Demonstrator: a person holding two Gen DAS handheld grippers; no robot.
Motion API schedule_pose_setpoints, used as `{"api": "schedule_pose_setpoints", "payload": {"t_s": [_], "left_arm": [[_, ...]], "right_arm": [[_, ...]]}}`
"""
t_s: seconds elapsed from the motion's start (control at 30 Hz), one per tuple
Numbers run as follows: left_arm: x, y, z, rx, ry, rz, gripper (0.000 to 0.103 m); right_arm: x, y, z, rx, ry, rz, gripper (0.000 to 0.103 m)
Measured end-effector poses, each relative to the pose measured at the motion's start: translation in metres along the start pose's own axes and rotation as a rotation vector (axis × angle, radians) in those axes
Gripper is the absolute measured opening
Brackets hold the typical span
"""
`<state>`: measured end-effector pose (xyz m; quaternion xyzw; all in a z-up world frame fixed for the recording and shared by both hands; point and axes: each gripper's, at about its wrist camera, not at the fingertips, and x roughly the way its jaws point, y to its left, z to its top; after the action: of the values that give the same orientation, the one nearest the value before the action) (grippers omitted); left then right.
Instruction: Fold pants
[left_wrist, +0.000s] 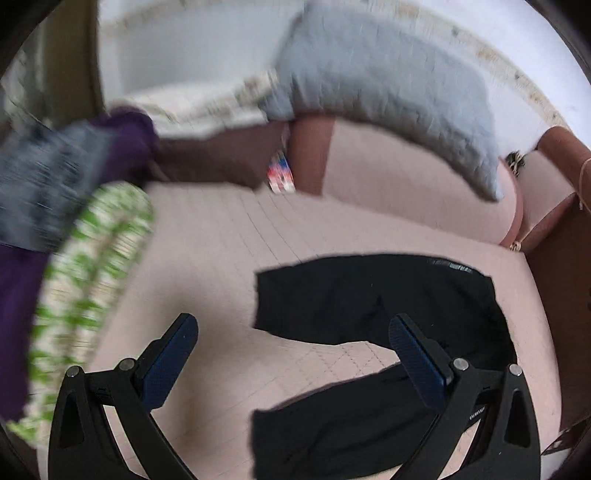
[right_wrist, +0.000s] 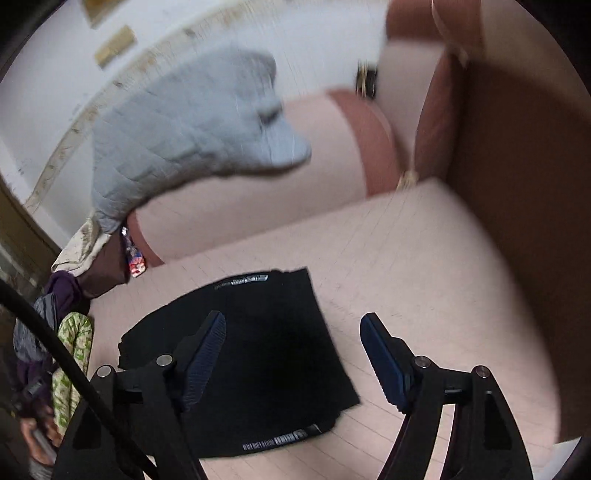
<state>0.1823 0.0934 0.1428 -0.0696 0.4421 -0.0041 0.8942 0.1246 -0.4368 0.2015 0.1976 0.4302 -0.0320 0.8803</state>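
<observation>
Black pants (left_wrist: 369, 306) lie on a pink quilted bed surface (left_wrist: 221, 240), bent so one part lies farther off and another (left_wrist: 332, 435) runs toward me under the fingers. My left gripper (left_wrist: 291, 354) is open and empty, hovering above them. In the right wrist view the pants (right_wrist: 266, 350) lie as a flat dark piece with printed waistband text at two edges. My right gripper (right_wrist: 291, 354) is open and empty above their right edge, left finger (right_wrist: 207, 350) over the cloth, right finger (right_wrist: 384, 362) over the bed.
A grey quilted pillow (left_wrist: 388, 96) leans on a pink bolster (left_wrist: 424, 192) at the back. A pile of purple, grey and green-patterned clothes (left_wrist: 85, 240) lies to the left. A brown headboard or wall (right_wrist: 524, 221) borders the right. Both views are motion-blurred.
</observation>
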Motion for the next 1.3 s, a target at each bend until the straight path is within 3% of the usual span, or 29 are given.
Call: {"api": "schedule_pose_setpoints", "payload": {"t_s": [0.17,0.27,0.4,0.57,0.63,0.73,0.77,0.8,0.83,0.87,0.9,0.93,0.97,1.3], "left_arm": [[0.096,0.008,0.006,-0.024,0.128,-0.017,0.103],[0.135,0.016,0.010,-0.045,0.169,-0.019,0.103],[0.181,0.032,0.015,-0.094,0.201,-0.036,0.103],[0.216,0.035,0.022,-0.088,0.198,-0.024,0.103],[0.225,0.029,0.028,-0.044,0.176,0.004,0.103],[0.236,0.012,0.034,0.038,0.191,-0.020,0.103],[0.238,0.008,0.034,0.061,0.195,-0.026,0.093],[0.238,-0.001,0.033,0.101,0.189,-0.016,0.060],[0.234,-0.010,0.032,0.154,0.172,-0.001,0.044],[0.230,-0.012,0.032,0.157,0.174,-0.036,0.016],[0.227,-0.012,0.033,0.138,0.192,-0.087,0.015],[0.224,-0.013,0.034,0.136,0.189,-0.084,0.015],[0.219,-0.015,0.035,0.144,0.177,-0.077,0.015],[0.130,-0.024,0.037,0.137,0.016,-0.136,0.015]], "right_arm": [[0.127,-0.003,0.014,0.043,0.123,0.016,0.080],[0.185,0.002,0.020,0.045,0.178,0.018,0.080],[0.244,0.011,0.031,0.041,0.223,-0.008,0.086],[0.290,0.009,0.037,0.011,0.264,-0.051,0.087],[0.298,0.008,0.039,0.004,0.275,-0.055,0.089],[0.305,0.016,0.045,-0.019,0.266,-0.041,0.092],[0.306,0.018,0.046,-0.032,0.271,-0.042,0.091],[0.308,0.025,0.047,-0.067,0.279,-0.043,0.076],[0.309,0.030,0.046,-0.103,0.277,-0.056,0.048],[0.308,0.037,0.045,-0.150,0.279,-0.077,0.047],[0.307,0.040,0.044,-0.157,0.275,-0.074,0.043],[0.304,0.040,0.044,-0.154,0.272,-0.061,0.035],[0.300,0.040,0.045,-0.144,0.273,-0.045,0.034],[0.202,0.059,0.044,-0.146,0.166,0.035,0.031]]}}
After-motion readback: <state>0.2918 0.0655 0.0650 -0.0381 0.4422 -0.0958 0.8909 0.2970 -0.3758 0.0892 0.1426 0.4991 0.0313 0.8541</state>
